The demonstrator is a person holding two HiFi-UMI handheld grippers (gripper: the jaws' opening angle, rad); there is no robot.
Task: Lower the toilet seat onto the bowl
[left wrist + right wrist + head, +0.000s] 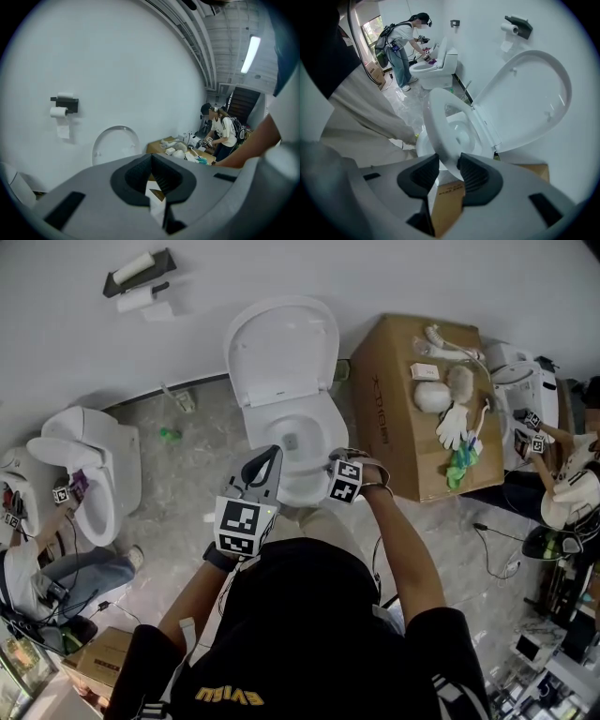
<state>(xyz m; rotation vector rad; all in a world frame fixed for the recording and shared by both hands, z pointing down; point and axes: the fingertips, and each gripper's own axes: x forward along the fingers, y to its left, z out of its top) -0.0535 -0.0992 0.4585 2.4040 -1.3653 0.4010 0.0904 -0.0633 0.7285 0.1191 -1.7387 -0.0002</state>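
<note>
The right gripper (449, 163) grips the tilted seat (438, 123) by its front rim, the bowl (464, 136) directly beneath. The left gripper (151, 158) hangs clenched, empty.

Right gripper (449, 169): seat (436, 117) rim sits between its jaws, tilted over the bowl (461, 133) just beyond the tips. Lid (525, 103) stands upright behind the bowl, against the wall. Box (394, 399) lies just right of this gripper, beside the bowl, with small items on top.

Left gripper (270, 457): just left of the right one, near the bowl's front edge. Paper holder (63, 104) is on the wall ahead of it, left of the lid. Second toilet (89, 474) stands well off to its left.
</note>
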